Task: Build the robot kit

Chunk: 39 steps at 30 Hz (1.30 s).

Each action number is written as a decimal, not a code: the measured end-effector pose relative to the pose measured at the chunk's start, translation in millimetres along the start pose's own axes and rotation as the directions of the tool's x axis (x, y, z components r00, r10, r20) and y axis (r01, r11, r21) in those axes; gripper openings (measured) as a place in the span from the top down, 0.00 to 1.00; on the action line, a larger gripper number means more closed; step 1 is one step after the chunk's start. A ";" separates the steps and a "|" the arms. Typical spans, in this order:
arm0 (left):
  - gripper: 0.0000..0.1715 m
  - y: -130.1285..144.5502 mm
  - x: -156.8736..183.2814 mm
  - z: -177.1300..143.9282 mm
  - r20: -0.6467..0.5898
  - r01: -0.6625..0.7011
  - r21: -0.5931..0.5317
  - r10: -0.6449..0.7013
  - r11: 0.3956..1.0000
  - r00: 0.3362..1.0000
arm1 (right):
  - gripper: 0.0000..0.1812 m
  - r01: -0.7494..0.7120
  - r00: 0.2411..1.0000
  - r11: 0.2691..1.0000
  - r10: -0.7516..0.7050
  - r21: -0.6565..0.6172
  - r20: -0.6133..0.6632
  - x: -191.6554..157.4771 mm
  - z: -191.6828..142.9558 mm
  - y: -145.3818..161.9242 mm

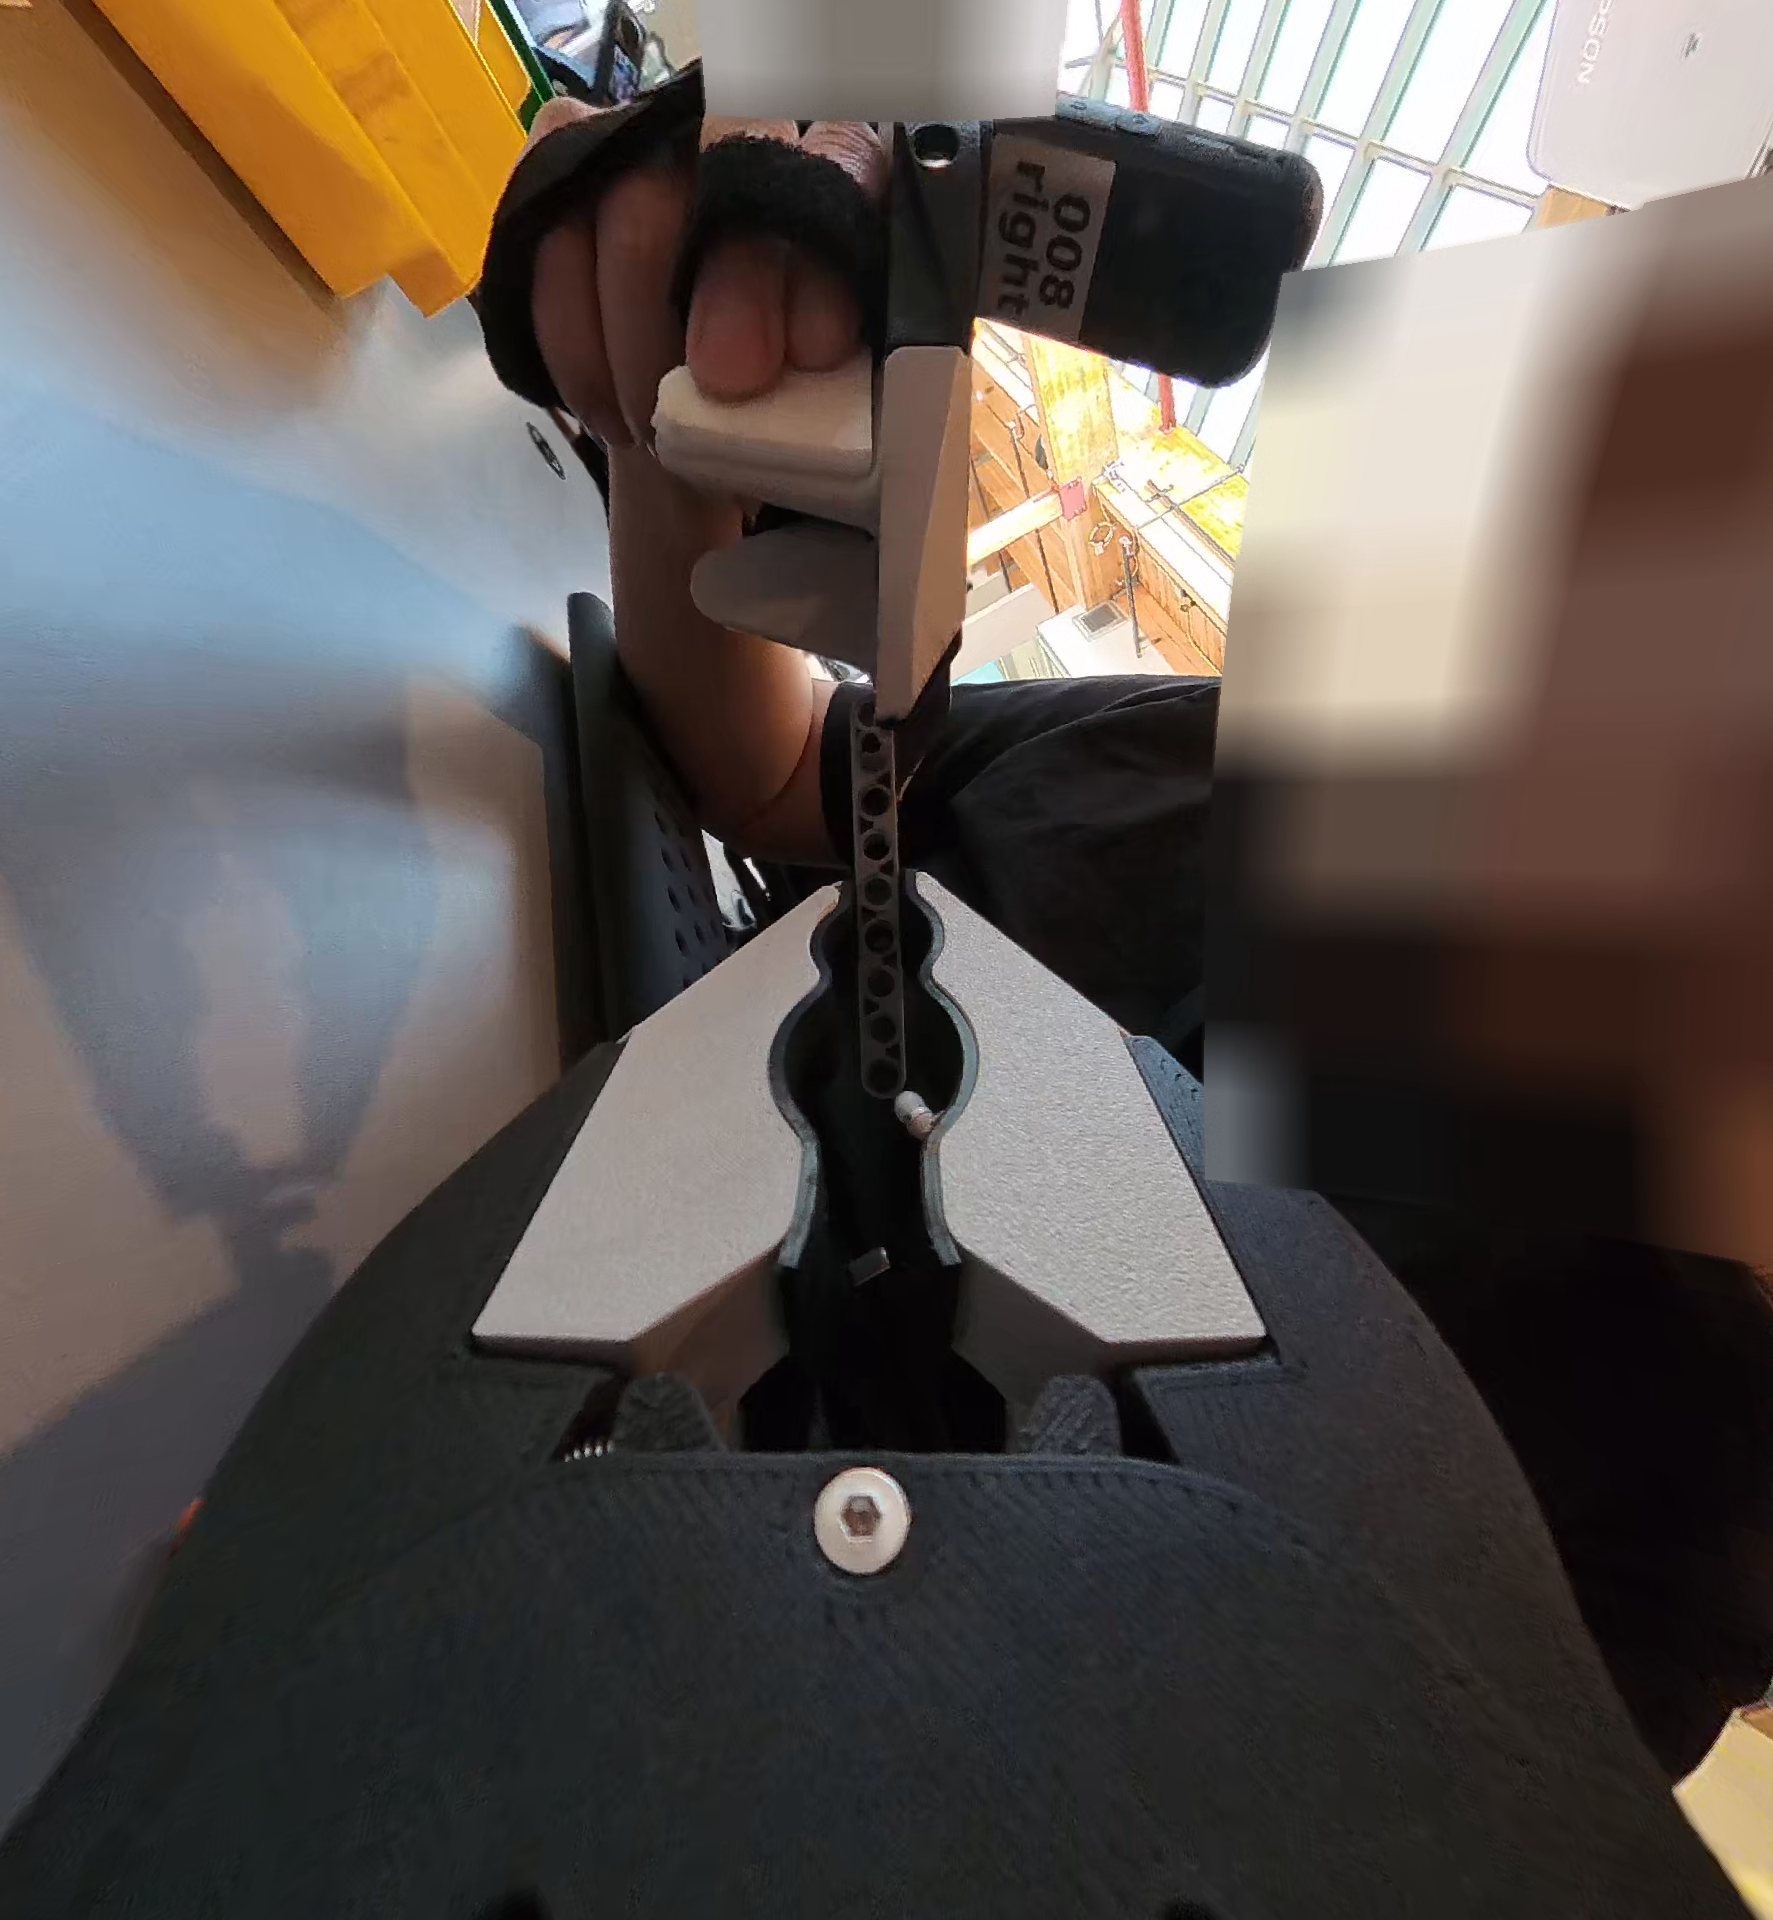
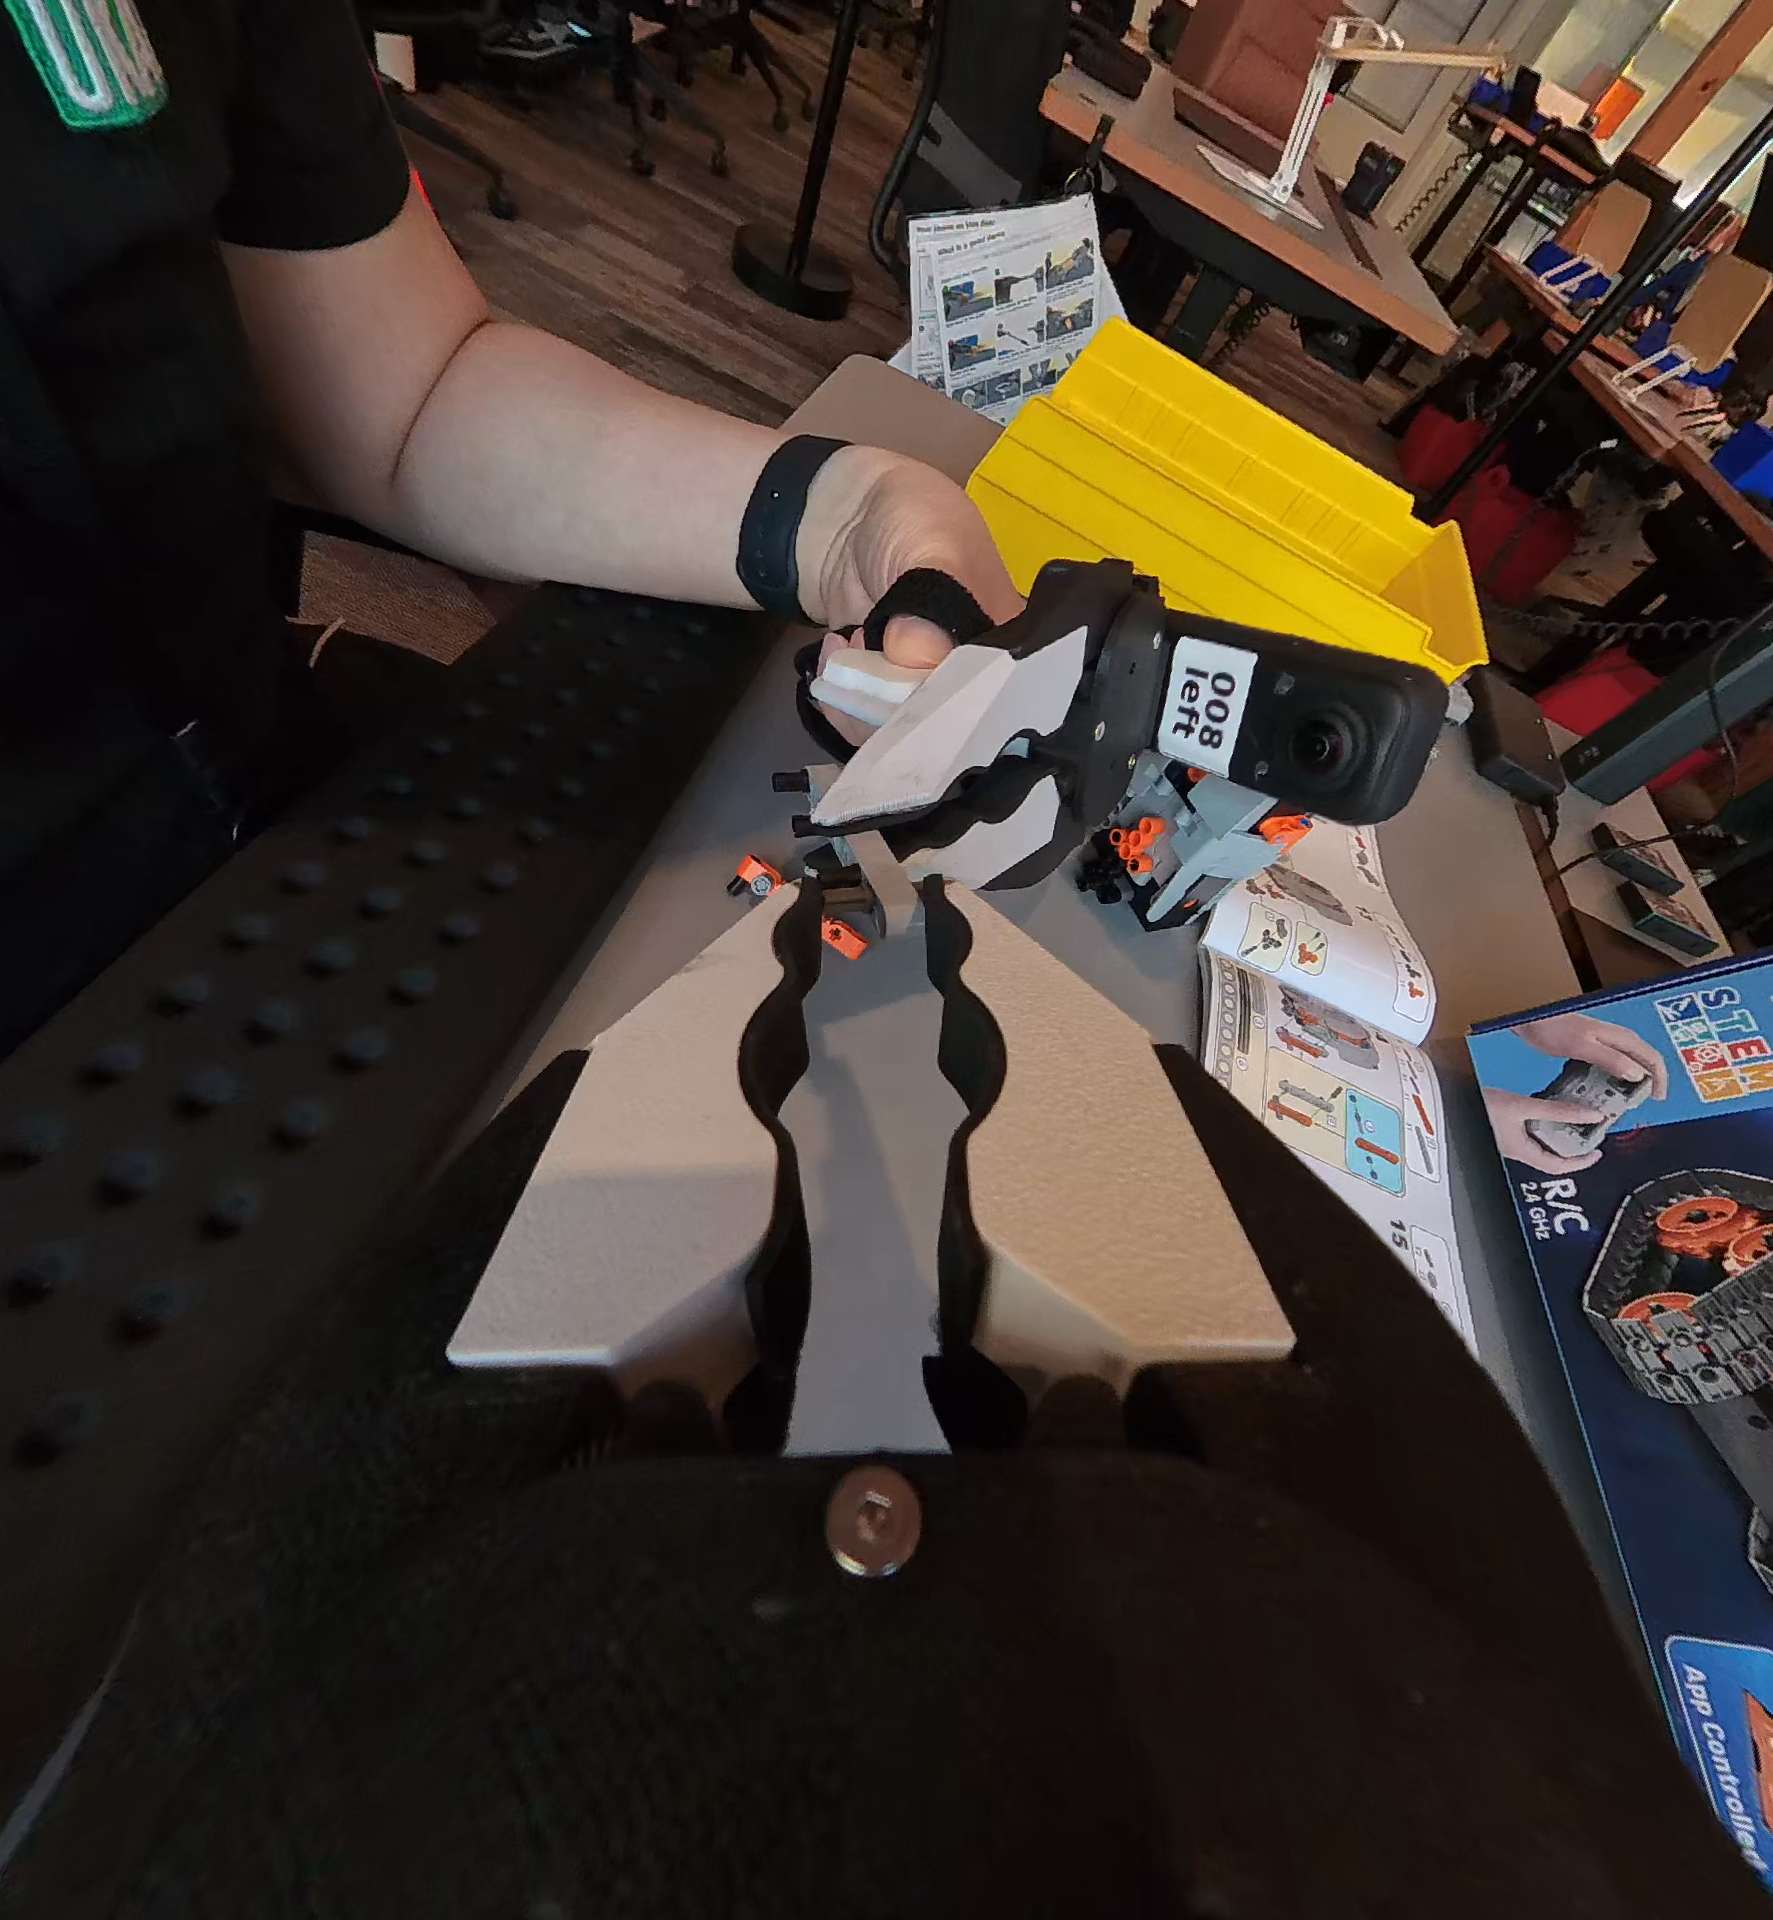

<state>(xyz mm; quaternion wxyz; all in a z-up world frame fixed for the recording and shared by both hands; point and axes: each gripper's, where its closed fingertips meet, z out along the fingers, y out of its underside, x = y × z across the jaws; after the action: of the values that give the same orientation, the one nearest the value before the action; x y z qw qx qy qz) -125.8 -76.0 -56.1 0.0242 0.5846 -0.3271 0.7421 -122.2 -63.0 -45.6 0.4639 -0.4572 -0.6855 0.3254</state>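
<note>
Right at the fingertips of the left gripper [image 1: 877, 894], a grey perforated beam [image 1: 874, 810] is pinched by its narrow edges, its face of holes turned to the left wrist camera. The beam's lower end reaches back into the wavy hollow between the two fingers. Its upper end meets the tip of the right gripper [image 1: 897, 709], which points down at it from above, held by a person's hand [image 1: 653, 312].

From the right wrist view, the right gripper [image 2: 871, 888] has its fingers somewhat apart, with a thin grey strip between the tips. Whether the pads actually press on it cannot be told. Just past those tips is the left gripper [image 2: 809, 826], tilted down to the left and held in the other hand [image 2: 892, 540].

Under both lies a grey table [image 2: 1100, 966] with two small loose orange pieces [image 2: 757, 881]. A partly built grey and orange model [image 2: 1204, 842] stands just behind the left gripper. An open instruction booklet [image 2: 1318, 1039] lies to the right, and a blue product box [image 2: 1671, 1247] lies beside it. A yellow bin [image 2: 1225, 499] stands farther back, with a printed sheet [image 2: 1007, 301] behind it.
</note>
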 end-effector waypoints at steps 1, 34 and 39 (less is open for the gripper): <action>0.97 0.3 -0.2 0.1 0.004 -0.004 -0.002 0.004 1.000 1.000 | 0.90 0.005 1.000 1.000 -0.005 0.000 0.001 -0.5 0.5 0.5; 0.97 -13.7 -4.8 2.3 0.035 -0.055 0.075 0.053 0.996 0.998 | 0.96 0.033 0.999 0.998 -0.034 -0.054 -0.025 4.5 0.1 12.1; 0.97 -16.3 -4.2 0.1 0.025 -0.034 0.095 0.031 0.995 0.999 | 0.90 -0.027 1.000 0.999 0.027 -0.023 0.004 3.0 -0.7 9.6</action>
<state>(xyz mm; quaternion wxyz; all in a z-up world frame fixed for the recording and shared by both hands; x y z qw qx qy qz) -117.5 -61.8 -52.4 -0.0196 0.5883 -0.3009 0.7503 -118.9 -56.6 -52.7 0.4527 -0.4709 -0.6839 0.3249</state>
